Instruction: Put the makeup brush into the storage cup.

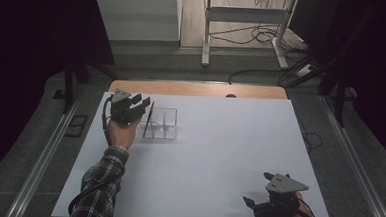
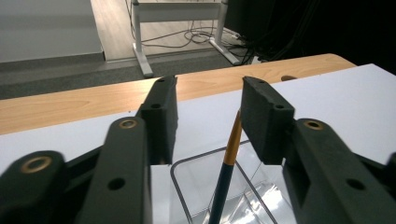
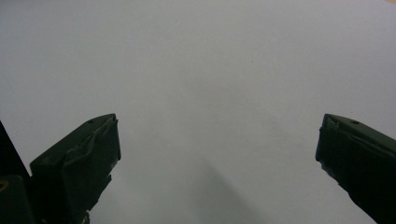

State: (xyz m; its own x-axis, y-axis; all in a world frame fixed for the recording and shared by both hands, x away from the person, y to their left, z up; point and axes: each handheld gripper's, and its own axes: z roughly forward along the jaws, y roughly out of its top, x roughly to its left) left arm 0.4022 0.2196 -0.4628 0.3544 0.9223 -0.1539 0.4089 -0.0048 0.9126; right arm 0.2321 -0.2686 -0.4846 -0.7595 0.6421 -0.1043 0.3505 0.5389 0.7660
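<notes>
Brush [image 2: 227, 172] upright in clear organizer [image 1: 161, 122]; left hand-held gripper [image 2: 208, 119] unclenched around it, right [image 3: 217, 154] agape.

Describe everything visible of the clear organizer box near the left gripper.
The clear organizer box looks like transparent plastic, rectangular with rounded corners and an open top, split by inner dividers into compartments. It sits upright on the white table cover, toward the far left, beside the left gripper. A slim pencil-like stick, dark with a gold band, stands leaning in its left end compartment, rising between the open jaws. Whether the jaws touch the stick cannot be told; no other contents can be made out.
</notes>
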